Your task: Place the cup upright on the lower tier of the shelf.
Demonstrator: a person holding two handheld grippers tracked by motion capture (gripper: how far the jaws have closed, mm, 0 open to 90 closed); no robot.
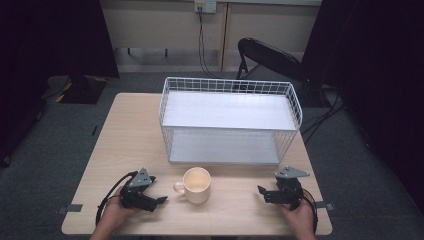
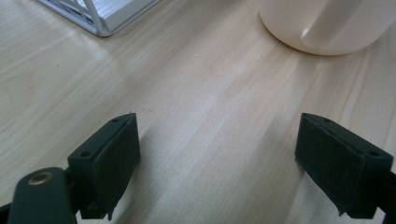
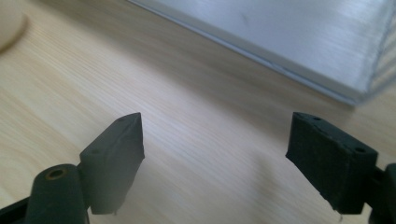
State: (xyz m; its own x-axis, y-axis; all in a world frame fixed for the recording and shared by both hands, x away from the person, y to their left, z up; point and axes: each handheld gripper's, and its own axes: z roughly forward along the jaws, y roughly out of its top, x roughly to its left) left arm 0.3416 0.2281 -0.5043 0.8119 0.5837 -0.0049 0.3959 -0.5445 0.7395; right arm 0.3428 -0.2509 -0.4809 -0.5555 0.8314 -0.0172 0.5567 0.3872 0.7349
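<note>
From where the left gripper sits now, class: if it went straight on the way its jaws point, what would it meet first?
Probably the cream mug. The left gripper lies low on the table with its jaws open toward the mug, and only bare wood shows between them. In the left gripper view the mug sits right of centre, so it might only graze it.

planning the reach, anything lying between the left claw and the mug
Nothing: in the high view only bare table lies between the left claw and the mug, and the left gripper view shows open wood up to the mug.

Wooden table [image 1: 130, 135] — mug [image 1: 196, 185], wire shelf [image 1: 228, 120]
</note>
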